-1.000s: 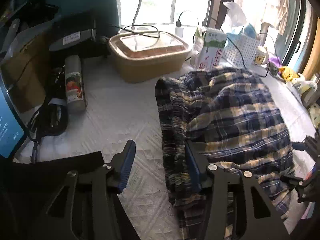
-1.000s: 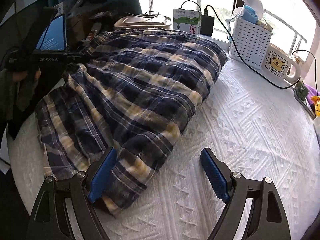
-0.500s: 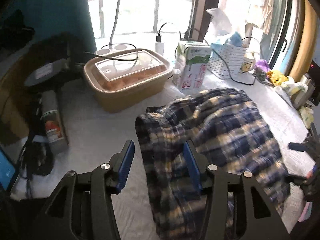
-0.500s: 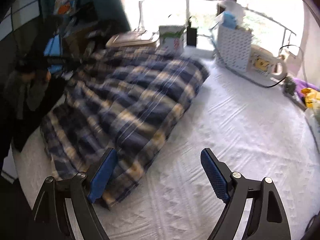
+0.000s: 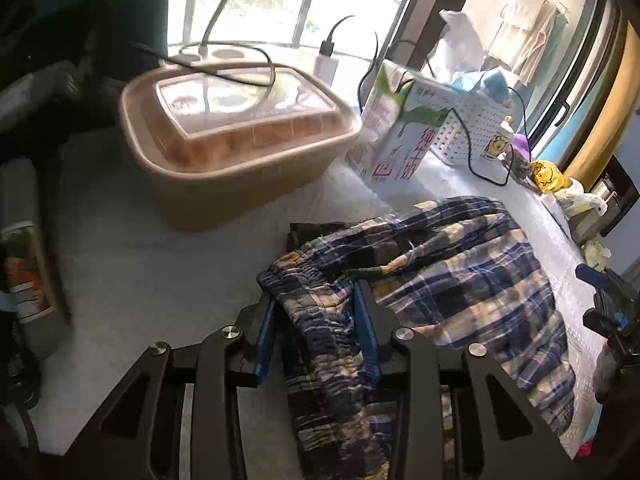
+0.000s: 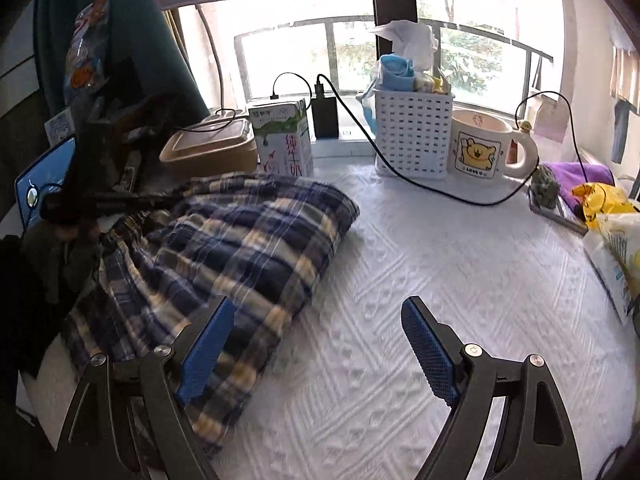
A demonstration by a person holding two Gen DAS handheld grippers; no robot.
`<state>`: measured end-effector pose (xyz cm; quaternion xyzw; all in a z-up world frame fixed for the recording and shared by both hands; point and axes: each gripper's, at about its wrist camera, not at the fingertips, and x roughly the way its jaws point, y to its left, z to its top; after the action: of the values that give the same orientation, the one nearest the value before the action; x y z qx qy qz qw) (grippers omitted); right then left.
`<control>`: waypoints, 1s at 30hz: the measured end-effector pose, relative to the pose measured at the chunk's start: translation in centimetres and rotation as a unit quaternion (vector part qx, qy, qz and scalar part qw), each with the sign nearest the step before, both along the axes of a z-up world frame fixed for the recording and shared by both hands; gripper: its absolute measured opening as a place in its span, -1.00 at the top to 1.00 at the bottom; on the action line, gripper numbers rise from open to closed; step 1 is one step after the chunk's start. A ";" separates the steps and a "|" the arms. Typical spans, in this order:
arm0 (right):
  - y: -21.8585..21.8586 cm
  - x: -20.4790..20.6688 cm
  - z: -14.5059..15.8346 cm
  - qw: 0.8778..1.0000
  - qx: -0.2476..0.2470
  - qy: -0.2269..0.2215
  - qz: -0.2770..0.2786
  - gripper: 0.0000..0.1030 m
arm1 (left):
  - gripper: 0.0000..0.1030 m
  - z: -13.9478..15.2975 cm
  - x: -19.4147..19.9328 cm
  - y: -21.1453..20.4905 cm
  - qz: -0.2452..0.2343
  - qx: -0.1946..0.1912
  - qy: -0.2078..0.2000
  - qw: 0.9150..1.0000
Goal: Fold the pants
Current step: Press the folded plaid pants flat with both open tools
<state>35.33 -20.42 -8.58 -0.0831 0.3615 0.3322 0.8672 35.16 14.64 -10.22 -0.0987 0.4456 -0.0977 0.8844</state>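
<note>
Left wrist view: the left gripper (image 5: 316,332) is closing around the gathered waistband of the plaid pants (image 5: 460,280), which lie on the white cloth (image 5: 140,264) in front of a milk carton (image 5: 400,132) with red Chinese characters.

Right wrist view: the right gripper (image 6: 316,356) hangs spread wide and empty, just right of the pants (image 6: 224,248). Beyond them, the carton (image 6: 282,138) reads "纯牛奶"; the bear mug (image 6: 484,146) says "LOVE U".

Bare white cloth (image 6: 460,264) lies open right of the pants (image 6: 240,240); basket (image 6: 412,136), mug (image 6: 484,148) and carton (image 6: 282,140) line the window.

The left gripper (image 5: 316,332) points steeply down, jaws closing on gathered fabric. The right gripper (image 6: 316,352) hangs spread wide, holding nothing.
</note>
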 end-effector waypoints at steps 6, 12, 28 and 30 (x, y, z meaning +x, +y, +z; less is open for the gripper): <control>1.2 1.6 -0.3 1.000 -0.011 0.003 0.000 -0.69 | 0.29 -0.2 0.4 0.3 -0.023 -0.008 0.003 1.000; 1.7 3.3 0.5 1.000 -0.001 -0.008 -0.003 -0.69 | 0.27 0.9 0.9 0.8 -0.032 -0.014 0.035 0.999; 2.1 8.6 -2.3 0.996 0.048 0.077 -0.026 -0.69 | -0.45 0.1 1.4 -0.7 -0.038 0.025 0.053 0.998; 1.9 8.6 -2.6 0.996 0.039 0.078 -0.031 -0.69 | -0.45 0.4 1.1 -0.6 -0.027 0.035 0.047 0.998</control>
<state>43.90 -18.48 -11.15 -0.0119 0.4168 0.3249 0.8489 36.26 14.07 -9.78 -0.0600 0.4928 -0.1013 0.8621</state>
